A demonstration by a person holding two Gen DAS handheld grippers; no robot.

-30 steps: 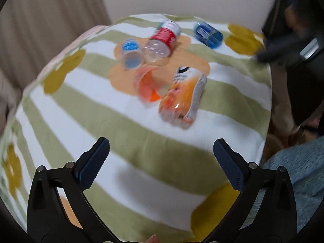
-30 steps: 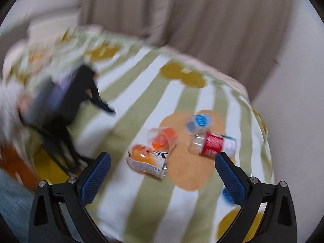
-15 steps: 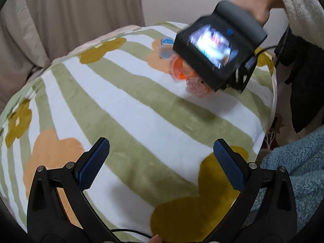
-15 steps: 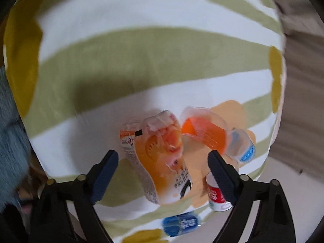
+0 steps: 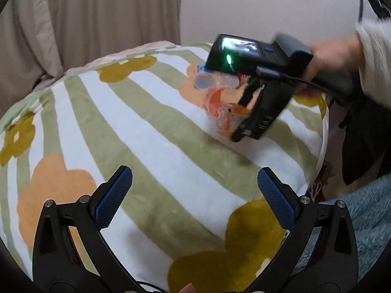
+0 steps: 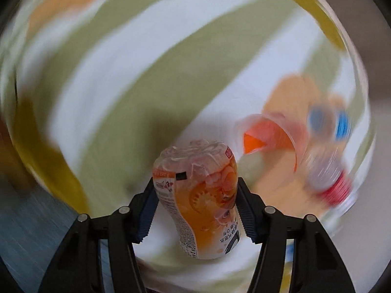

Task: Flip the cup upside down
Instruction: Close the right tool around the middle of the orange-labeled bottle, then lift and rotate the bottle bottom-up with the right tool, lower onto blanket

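An orange-labelled bottle (image 6: 200, 195) sits between the jaws of my right gripper (image 6: 195, 205), which is shut on its sides. The clear cup with orange inside (image 6: 268, 141) lies on its side just to the right of it on the striped blanket (image 6: 122, 61). In the left wrist view the right gripper (image 5: 259, 92) hangs over the cup (image 5: 215, 100) and the orange bottle (image 5: 232, 119). My left gripper (image 5: 194, 195) is open and empty, low over the near part of the blanket.
A blue-capped bottle (image 6: 342, 124) and a red-labelled bottle (image 6: 334, 188) lie blurred beyond the cup. A curtain (image 5: 85, 19) and wall stand behind the bed. A blue-grey fleece (image 5: 361, 219) lies at the bed's right edge.
My right gripper came down from above and closed on the orange bottle. The left gripper pulled back and stays open.
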